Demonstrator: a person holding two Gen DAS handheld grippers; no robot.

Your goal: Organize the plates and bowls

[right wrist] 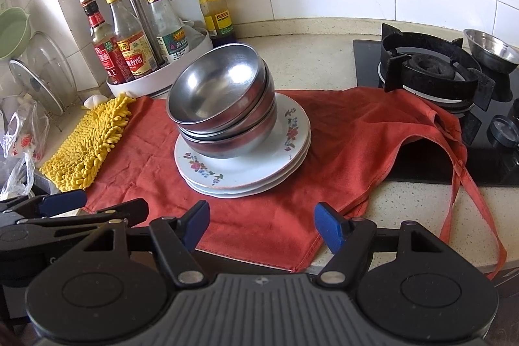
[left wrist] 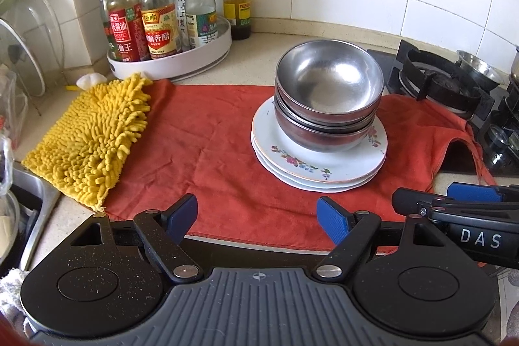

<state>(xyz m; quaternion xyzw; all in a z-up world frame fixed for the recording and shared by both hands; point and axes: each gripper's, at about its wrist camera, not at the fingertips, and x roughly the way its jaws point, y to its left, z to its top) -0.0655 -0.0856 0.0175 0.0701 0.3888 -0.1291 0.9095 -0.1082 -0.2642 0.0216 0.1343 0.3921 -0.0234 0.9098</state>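
The left gripper [left wrist: 258, 218] and right gripper [right wrist: 261, 224] are held wide open and empty near the cloth's [left wrist: 207, 132] front edge. Toward its back, smooth nested steel bowls [left wrist: 327, 93] lean on glazed floral plates [left wrist: 319, 162]; slipping could be caused by an off-centre pinch.
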